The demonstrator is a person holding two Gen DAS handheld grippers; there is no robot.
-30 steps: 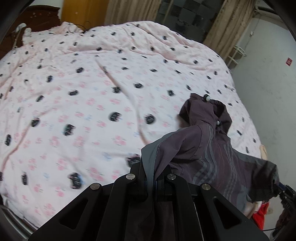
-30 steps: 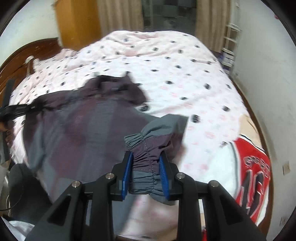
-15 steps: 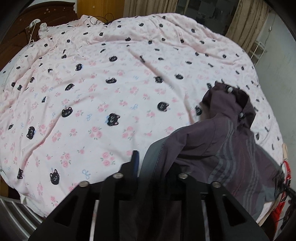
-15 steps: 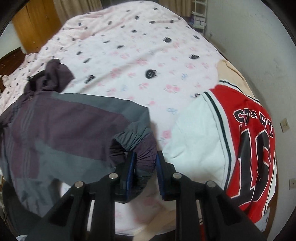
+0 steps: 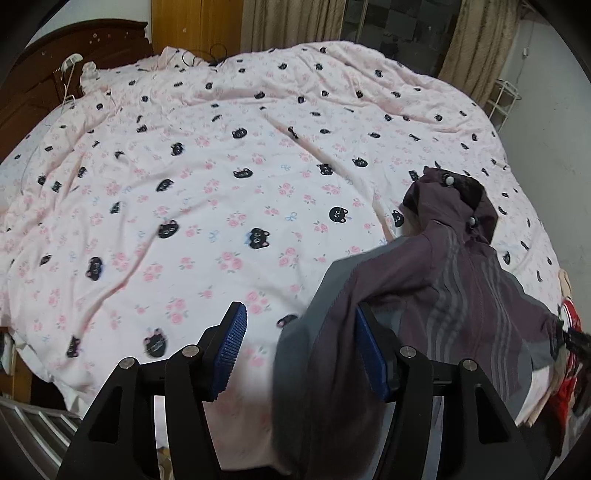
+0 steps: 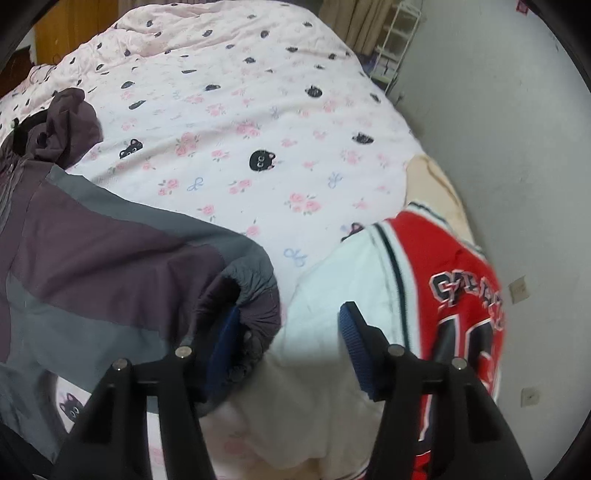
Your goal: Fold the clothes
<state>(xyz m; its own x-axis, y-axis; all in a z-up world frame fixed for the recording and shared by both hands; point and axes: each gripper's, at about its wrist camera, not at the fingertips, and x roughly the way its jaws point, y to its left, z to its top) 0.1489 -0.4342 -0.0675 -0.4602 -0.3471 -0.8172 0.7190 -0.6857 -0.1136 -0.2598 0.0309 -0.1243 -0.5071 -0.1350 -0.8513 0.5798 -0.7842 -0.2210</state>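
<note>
The pink duvet (image 5: 221, 192) lies free on the wide left side. On the right the jacket (image 5: 443, 288) covers the near edge, with the red jersey (image 6: 443, 266) just beside the wall (image 6: 517, 147).

jacket (image 5: 461, 295) sleeve end hidden below the left jaws, red jersey (image 6: 443, 266) lettering blurred right of right jaws, cut off at frame bottom

Bed covered by pink cat-and-rose print quilt (image 5: 221, 192); dark wooden headboard (image 5: 33, 92) at left, beige curtains (image 5: 291, 22) behind, white wire rack (image 6: 395, 44) against grey wall (image 6: 498, 140).
</note>
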